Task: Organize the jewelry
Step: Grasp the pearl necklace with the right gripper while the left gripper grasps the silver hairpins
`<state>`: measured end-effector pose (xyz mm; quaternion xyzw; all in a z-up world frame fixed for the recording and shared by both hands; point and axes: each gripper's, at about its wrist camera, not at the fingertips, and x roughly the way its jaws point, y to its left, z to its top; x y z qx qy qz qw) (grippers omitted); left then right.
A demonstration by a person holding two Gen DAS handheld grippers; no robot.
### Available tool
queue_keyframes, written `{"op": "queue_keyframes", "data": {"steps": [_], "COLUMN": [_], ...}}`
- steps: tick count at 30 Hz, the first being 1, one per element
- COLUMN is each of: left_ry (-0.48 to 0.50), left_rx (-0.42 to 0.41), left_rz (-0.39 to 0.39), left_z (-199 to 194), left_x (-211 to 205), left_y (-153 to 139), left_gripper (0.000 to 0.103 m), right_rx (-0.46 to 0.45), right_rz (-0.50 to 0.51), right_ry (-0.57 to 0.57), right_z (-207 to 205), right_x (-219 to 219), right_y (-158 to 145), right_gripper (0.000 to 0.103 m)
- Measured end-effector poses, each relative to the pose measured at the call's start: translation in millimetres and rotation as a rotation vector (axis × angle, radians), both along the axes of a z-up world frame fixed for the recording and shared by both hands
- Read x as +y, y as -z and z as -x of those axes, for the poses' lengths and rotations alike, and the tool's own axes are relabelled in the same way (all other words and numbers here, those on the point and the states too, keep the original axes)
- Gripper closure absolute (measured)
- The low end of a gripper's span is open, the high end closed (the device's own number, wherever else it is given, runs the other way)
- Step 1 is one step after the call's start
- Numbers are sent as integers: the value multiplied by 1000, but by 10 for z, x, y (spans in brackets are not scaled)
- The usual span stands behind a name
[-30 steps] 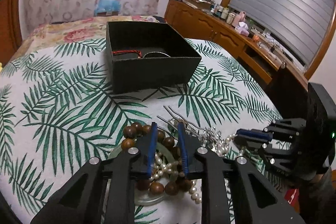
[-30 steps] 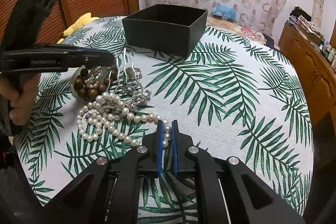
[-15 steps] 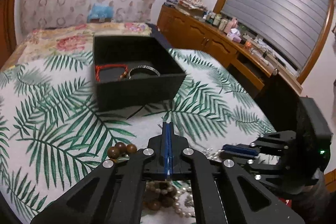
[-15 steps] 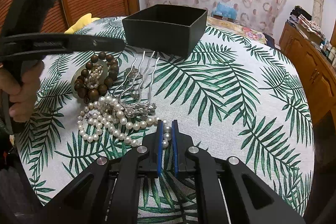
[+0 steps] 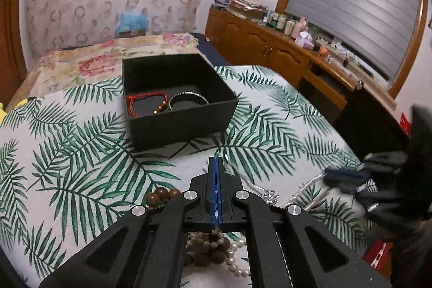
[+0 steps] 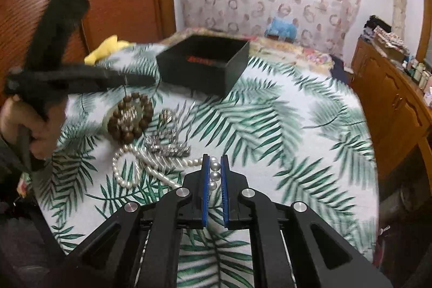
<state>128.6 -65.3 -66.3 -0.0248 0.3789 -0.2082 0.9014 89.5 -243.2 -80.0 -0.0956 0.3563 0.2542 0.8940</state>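
Note:
A black open box (image 5: 178, 101) stands on the palm-leaf cloth; a red cord bracelet (image 5: 143, 101) and a silver bangle (image 5: 187, 99) lie inside. The box also shows in the right wrist view (image 6: 205, 64). My left gripper (image 5: 216, 166) is shut, raised above the cloth; a thin strand hangs from it in the right wrist view down to a brown wooden bead bracelet (image 6: 129, 118). My right gripper (image 6: 215, 166) is shut on a white pearl necklace (image 6: 140, 163). A silver hair comb (image 6: 167, 142) lies between the pearls and the brown beads.
A wooden cabinet (image 5: 270, 53) with bottles runs along the right under a shuttered window. A bed with a floral cover (image 5: 89, 61) lies behind the box. A yellow object (image 6: 106, 49) lies at the table's far left edge.
My left gripper closed over the bead pile and rose toward the box. My right gripper lifted and moved forward with the pearls, and the necklace has been dragged along.

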Motion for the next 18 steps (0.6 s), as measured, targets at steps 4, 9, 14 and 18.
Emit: {"op": "queue_keyframes", "data": {"steps": [4,9,14,18], "left_ry": [3,29,85,139], "left_rx": [11,7,-17,-16], "left_rz": [-21,-58,-123,-177], "left_z": [5,98,300,382], "left_x": [-60,-185,-361,-482], "left_y": [54,64,125,206], "left_gripper": [103,96,73,71], "right_rx": [-48,-87,-71,-74], "right_rz": [-9,21,39,40], "right_ry": [8,51,94,119], "right_z": [69,72,2,-13], "right_x": [-113,-217,-340,-420], "right_y": [-215,-339,-253,-250], "right_gripper": [94,94,94,94]}}
